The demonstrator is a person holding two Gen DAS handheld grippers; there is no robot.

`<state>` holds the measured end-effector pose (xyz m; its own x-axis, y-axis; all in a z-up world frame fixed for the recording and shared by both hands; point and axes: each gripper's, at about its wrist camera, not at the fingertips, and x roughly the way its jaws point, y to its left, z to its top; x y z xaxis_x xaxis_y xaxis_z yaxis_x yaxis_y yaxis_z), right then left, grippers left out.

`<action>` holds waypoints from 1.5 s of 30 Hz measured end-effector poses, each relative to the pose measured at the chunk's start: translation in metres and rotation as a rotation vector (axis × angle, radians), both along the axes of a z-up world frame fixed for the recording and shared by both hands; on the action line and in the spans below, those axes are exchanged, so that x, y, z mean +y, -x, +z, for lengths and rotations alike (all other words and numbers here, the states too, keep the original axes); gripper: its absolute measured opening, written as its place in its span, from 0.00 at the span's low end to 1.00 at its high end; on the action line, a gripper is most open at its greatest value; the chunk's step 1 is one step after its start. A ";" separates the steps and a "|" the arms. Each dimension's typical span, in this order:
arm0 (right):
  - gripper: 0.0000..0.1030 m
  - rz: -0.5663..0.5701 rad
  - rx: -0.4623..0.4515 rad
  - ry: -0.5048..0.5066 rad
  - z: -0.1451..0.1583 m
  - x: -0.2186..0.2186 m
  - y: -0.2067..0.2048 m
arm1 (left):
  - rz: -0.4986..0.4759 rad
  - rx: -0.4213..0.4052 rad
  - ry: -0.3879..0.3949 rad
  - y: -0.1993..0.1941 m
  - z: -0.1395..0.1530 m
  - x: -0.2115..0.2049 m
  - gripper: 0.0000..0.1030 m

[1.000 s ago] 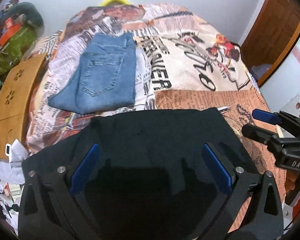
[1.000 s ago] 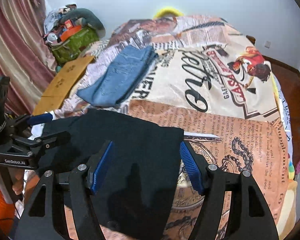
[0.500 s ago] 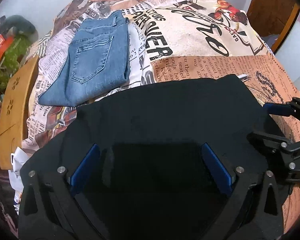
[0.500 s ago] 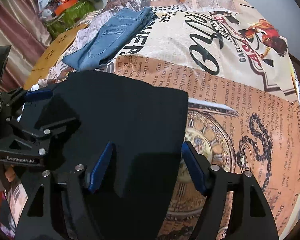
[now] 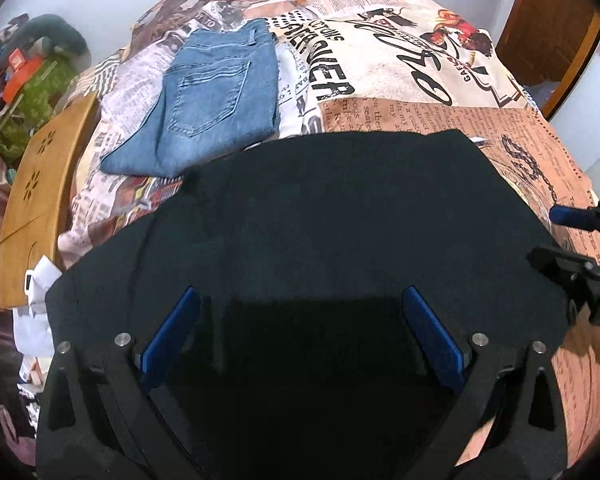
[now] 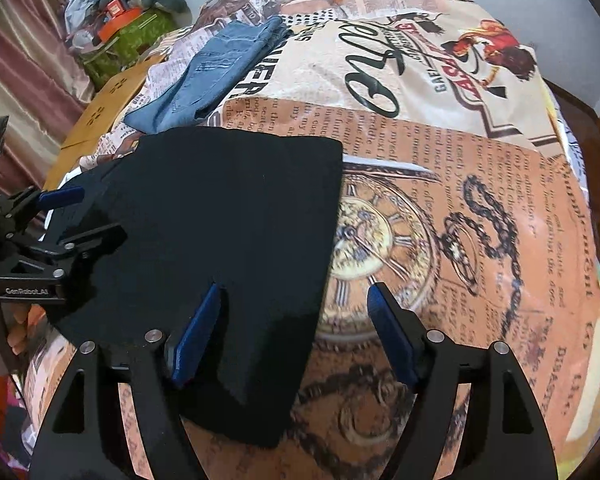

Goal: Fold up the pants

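Observation:
Black pants (image 5: pixel 340 220) lie folded flat on the printed bedspread, near its front edge; they also show in the right wrist view (image 6: pixel 220 220). My left gripper (image 5: pixel 300 332) is open and empty, its blue pads spread over the pants' near part. My right gripper (image 6: pixel 296 328) is open and empty, straddling the pants' right edge. The right gripper also shows at the far right of the left wrist view (image 5: pixel 556 236), and the left gripper shows at the left of the right wrist view (image 6: pixel 84 216), over the pants' left edge.
Folded blue jeans (image 5: pixel 208 100) lie beyond the black pants on the bedspread (image 6: pixel 440 128). A wooden board (image 5: pixel 32 200) leans at the bed's left side, with a green bag and clutter (image 5: pixel 28 80) behind it. A wooden door (image 5: pixel 548 20) stands at far right.
Both grippers have dropped closer to the bed and tilted down over the black pants. The right gripper has shifted toward the pants' right edge. Both stay open.

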<state>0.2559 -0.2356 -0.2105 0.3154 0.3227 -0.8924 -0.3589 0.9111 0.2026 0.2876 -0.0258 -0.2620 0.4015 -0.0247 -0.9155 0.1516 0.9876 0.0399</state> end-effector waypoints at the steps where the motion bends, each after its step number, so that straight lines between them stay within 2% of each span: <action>1: 0.71 0.005 -0.015 0.020 0.002 0.001 0.003 | 0.005 -0.006 0.003 0.005 0.001 0.002 1.00; 5: 0.71 0.019 -0.051 0.052 0.009 0.004 0.011 | 0.021 -0.020 0.012 0.019 0.004 0.009 1.00; 9: 0.71 0.011 -0.067 0.036 0.019 0.007 0.013 | 0.061 -0.031 0.034 0.027 0.014 0.023 1.00; 12: 0.71 0.012 -0.089 0.019 0.030 0.012 0.015 | 0.097 -0.071 0.044 0.034 0.027 0.037 1.00; 19: 0.72 0.054 -0.166 -0.014 0.058 0.043 0.026 | 0.251 -0.194 0.094 0.055 0.067 0.097 1.00; 24: 0.72 0.114 -0.192 -0.026 0.064 0.075 0.031 | 0.363 -0.226 0.117 0.074 0.074 0.146 1.00; 28: 0.73 0.168 -0.187 -0.015 0.058 0.102 0.032 | 0.444 -0.196 0.141 0.088 0.063 0.181 1.00; 32: 0.73 0.214 -0.151 0.003 0.040 0.124 0.033 | 0.538 -0.130 0.168 0.101 0.039 0.208 1.00; 36: 0.73 0.219 -0.073 0.024 0.017 0.132 0.028 | 0.590 -0.030 0.266 0.110 0.008 0.228 1.00; 38: 0.75 0.212 -0.044 0.035 0.006 0.133 0.025 | 0.604 0.009 0.316 0.114 -0.004 0.233 1.00; 39: 0.80 0.207 -0.051 0.038 0.004 0.133 0.025 | 0.607 0.030 0.345 0.116 -0.009 0.235 1.00; 42: 0.82 0.205 -0.049 0.033 0.003 0.132 0.025 | 0.604 0.082 0.439 0.122 -0.022 0.235 1.00; 45: 0.82 0.207 -0.052 0.035 0.003 0.132 0.026 | 0.566 0.103 0.456 0.132 -0.023 0.226 1.00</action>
